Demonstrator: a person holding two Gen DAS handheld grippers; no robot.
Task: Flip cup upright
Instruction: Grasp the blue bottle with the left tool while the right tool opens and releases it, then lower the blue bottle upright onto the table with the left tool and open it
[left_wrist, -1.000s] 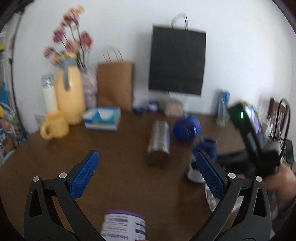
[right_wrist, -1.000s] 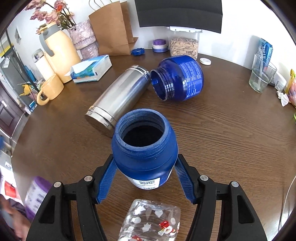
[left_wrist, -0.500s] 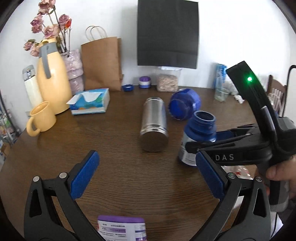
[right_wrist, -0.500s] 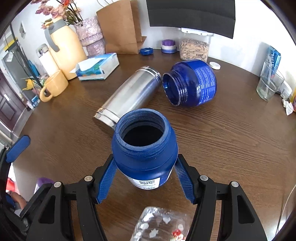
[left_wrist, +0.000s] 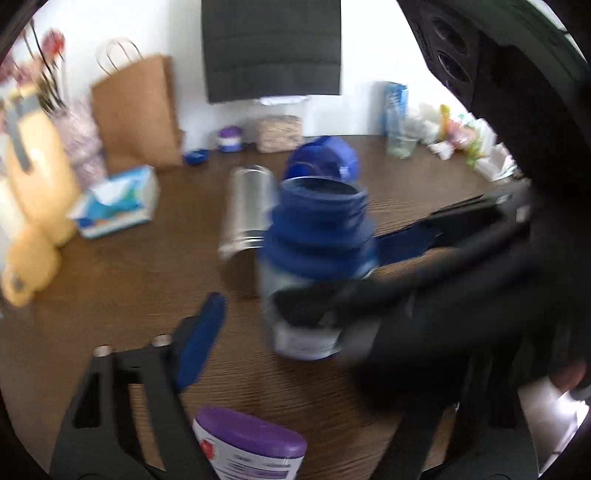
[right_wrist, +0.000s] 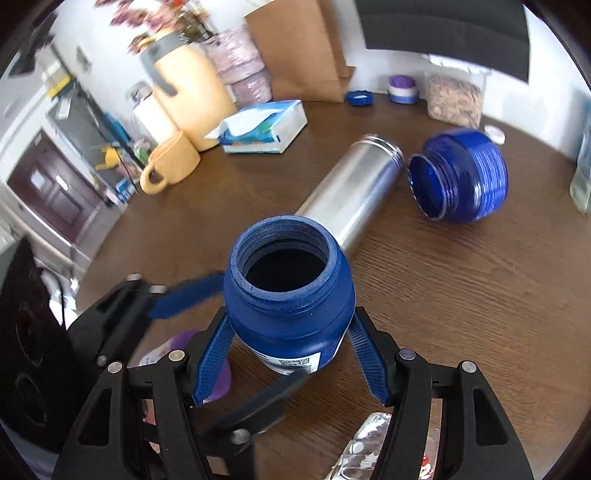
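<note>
A blue jar (right_wrist: 290, 314) (left_wrist: 317, 266) stands upright with its mouth open, and my right gripper (right_wrist: 291, 354) is shut on its sides. My left gripper (right_wrist: 262, 326) (left_wrist: 306, 325) is open and comes in from the left. One blue finger (right_wrist: 184, 295) is at the jar's shoulder and the other passes under its near side. In the blurred left wrist view only its left finger (left_wrist: 199, 347) shows; the right gripper's body hides the other. A steel cup (right_wrist: 354, 199) (left_wrist: 247, 210) lies on its side behind the jar. A second blue jar (right_wrist: 458, 177) lies on its side beside it.
On the brown table (right_wrist: 480, 295) are a yellow mug (right_wrist: 170, 166), a yellow jug (right_wrist: 192, 96), a tissue box (right_wrist: 266, 125), a brown paper bag (right_wrist: 299, 44) and a glass (left_wrist: 400, 146). A purple-lidded bottle (left_wrist: 251, 446) and a clear patterned cup (right_wrist: 373, 443) lie at the near edge.
My left gripper has swung right and in, so its fingers now flank the upright blue jar. The right gripper still holds that jar in the same place.
</note>
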